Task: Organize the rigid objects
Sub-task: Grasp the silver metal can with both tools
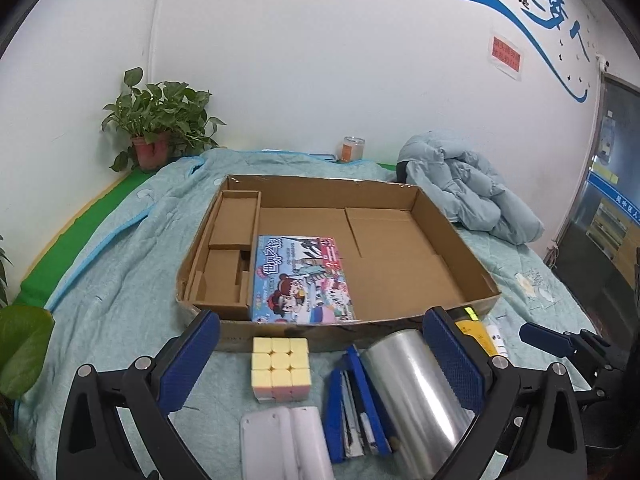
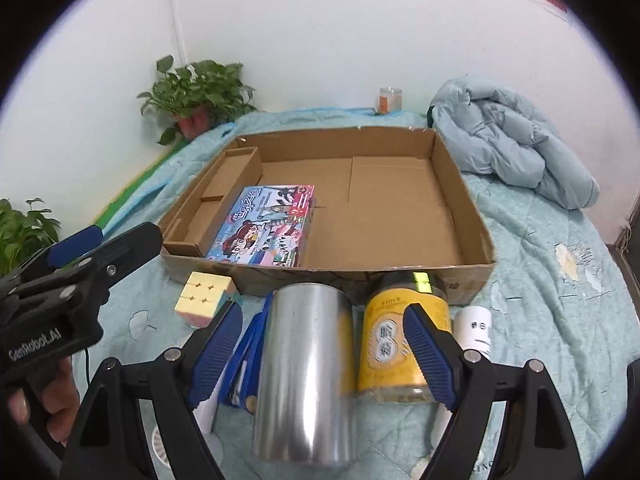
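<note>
A shallow cardboard box (image 1: 452, 240) (image 2: 468, 204) lies on the bed with a colourful game box (image 1: 300, 280) (image 2: 268, 228) inside at its near left. In front of it lie a pastel cube (image 1: 280, 368) (image 2: 204, 296), a blue stapler (image 1: 356, 396) (image 2: 246, 356), a silver can (image 1: 416, 392) (image 2: 306, 372), a yellow jar (image 2: 396, 340) (image 1: 474, 330) and a white tube (image 2: 476, 326). My left gripper (image 1: 320, 368) is open above the cube and stapler. My right gripper (image 2: 320, 356) is open around the silver can and jar, just above them.
A white device (image 1: 284, 440) lies nearest me. A bundled pale blue jacket (image 1: 468, 192) (image 2: 512, 140) sits at the back right. A potted plant (image 1: 156, 128) (image 2: 200, 96) and a small jar (image 1: 352, 148) stand by the wall. The left gripper (image 2: 80, 276) shows in the right wrist view.
</note>
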### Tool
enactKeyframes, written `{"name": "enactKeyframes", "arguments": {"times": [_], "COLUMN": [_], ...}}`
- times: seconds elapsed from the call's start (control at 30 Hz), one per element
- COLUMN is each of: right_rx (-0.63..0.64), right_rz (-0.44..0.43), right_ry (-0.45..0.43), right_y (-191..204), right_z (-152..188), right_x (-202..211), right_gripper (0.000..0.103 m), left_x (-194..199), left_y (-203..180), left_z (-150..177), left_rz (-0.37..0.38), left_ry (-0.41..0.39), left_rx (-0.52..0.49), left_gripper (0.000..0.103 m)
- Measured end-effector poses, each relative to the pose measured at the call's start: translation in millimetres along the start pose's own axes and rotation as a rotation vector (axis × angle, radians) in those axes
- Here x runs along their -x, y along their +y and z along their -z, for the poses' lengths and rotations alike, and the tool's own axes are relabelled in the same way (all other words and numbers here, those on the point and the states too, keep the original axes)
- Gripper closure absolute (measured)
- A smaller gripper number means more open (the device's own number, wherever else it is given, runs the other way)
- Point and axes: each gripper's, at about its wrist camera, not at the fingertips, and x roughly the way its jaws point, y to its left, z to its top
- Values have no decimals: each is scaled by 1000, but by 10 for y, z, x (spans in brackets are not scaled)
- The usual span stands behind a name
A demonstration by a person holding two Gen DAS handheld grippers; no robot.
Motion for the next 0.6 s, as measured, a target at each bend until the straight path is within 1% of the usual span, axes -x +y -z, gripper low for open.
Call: {"name": "enactKeyframes", "arguments": {"times": [0.07, 0.13, 0.23, 0.3, 0.33, 0.37, 0.4, 0.43, 0.47, 0.53, 0.57, 0.6], "right_rx": [-3, -15, -15, -15, -14, -13, -12, -9, -7, -23, -39, -50], "right_rz": [2, -3, 3, -6, -12, -19, -24, -36, -55, -143, -190, -215], "right_ry": [-10, -2, 10, 16, 18, 15, 14, 15, 16, 28, 47, 62], "right_y": [-62, -118, -210, -237, -255, -271, -282, -298, -314, -368, -397, -410], "right_z": [77, 150, 286, 357, 385, 420, 438, 458, 478, 526, 553, 567], "right_x": [58, 80, 84, 83, 80, 84, 85, 82, 77, 59, 33, 13], "right_gripper": [21, 21, 21, 21, 20, 20, 20, 20, 19, 19, 19, 19], "left_x": [33, 29, 18, -18, -32, -57, -87, -117, -134, -153, -161, -165], "left_y": [-76, -130, -224, -266, -280, -291, -305, -300, -294, -273, -279, -283], "left_z": [63, 123, 255, 329, 370, 410, 456, 484, 515, 576, 602, 631], "left_rz": [-12, -18, -18, 1, 10, 20, 36, 45, 53, 66, 76, 90], "left_ry": [7, 20, 40, 59, 71, 87, 113, 129, 139, 155, 167, 176], "left_rx": [-3, -7, -12, -8, -4, 2, 9, 19, 32, 50, 51, 51], "left_gripper": [1, 3, 13, 29, 34, 44, 48, 48, 45, 34, 26, 23]}}
